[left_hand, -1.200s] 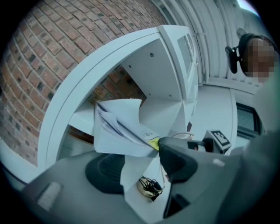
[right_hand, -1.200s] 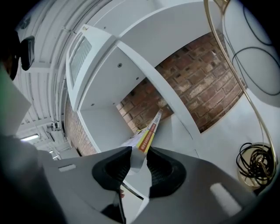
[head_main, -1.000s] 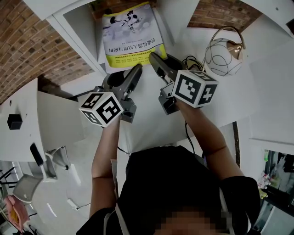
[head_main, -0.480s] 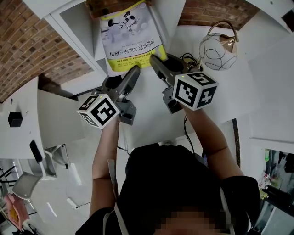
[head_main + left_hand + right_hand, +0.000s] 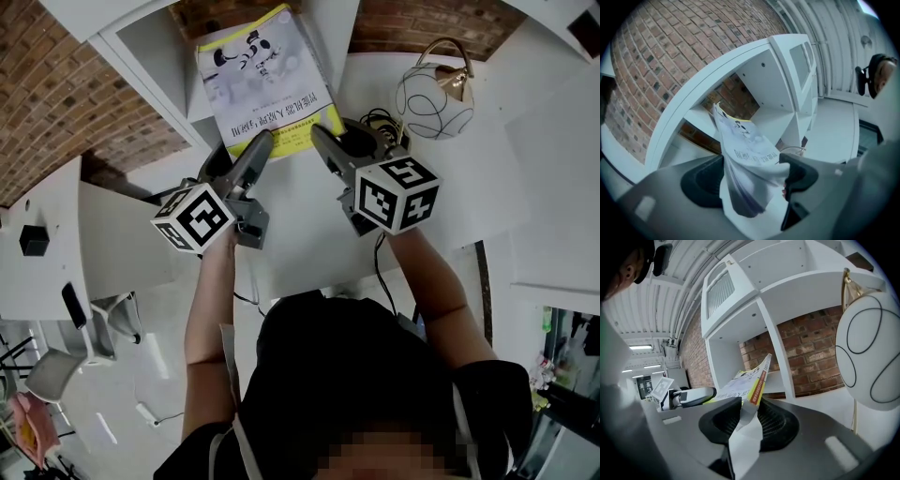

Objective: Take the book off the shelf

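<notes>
Left tool (image 5: 261,145) sits at the book's lower left corner, its jaws opening wide, with the drooping pages loose between them. The book (image 5: 262,80), white with a yellow band and cartoon figures on its cover, leans half out of an open compartment of the white shelf (image 5: 155,56), with a brick wall behind. Its lower edge hangs over the white desk (image 5: 309,234). The right tool (image 5: 323,139) is clamped on the book's lower right corner, by the spine. Further right, a round white ornament (image 5: 429,94) with a gold handle stands on the desk.
</notes>
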A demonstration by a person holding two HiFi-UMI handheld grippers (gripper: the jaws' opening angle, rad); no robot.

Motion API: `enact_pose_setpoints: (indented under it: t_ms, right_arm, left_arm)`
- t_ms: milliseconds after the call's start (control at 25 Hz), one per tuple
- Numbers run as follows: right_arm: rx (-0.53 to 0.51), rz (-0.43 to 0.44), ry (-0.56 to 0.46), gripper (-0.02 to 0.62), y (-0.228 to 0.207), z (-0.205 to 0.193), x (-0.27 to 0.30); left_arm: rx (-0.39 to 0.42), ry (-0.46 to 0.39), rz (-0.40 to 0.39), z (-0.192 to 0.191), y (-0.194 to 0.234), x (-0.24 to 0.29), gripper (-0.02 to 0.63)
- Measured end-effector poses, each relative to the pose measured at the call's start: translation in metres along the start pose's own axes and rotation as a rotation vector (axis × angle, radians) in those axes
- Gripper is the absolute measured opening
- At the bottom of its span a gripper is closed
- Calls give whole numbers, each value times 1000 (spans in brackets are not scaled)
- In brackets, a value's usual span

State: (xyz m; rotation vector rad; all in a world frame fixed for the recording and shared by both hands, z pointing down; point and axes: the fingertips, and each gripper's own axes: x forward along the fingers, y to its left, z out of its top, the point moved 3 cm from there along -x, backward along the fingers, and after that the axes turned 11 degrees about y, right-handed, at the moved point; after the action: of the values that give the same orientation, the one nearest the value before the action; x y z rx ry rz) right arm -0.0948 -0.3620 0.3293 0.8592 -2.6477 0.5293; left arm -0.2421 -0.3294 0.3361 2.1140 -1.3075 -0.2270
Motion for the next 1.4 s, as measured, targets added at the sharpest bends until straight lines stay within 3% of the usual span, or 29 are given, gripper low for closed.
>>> enact_pose_setpoints:
  t_ms: [320,480,760,1000,1120,1400]
  right_arm:
    - [-32,-27,11,107,-10,-11,-4]
    - [-38,-34,21,100,-15,-13,-5]
    - [-37,-35,29,98,-18,-19,-2]
    - [-46,-54,70,83,-24,-33,0]
    - [-61,-59,91,80,-23,-44,3]
    - [-39,-51,88,77,-23,-47,4]
  left_arm:
    - [-54,3,-36,-8,-4,2,369]
    - [-11,18,0,-10,3,3,368]
    - [-22,46,18,-10,21,24,367]
    - [-38,47,16,0,40,35,323]
    - [-38,55,0,0,40,44,270]
    - [-59,47,-84,-1,38,45,188]
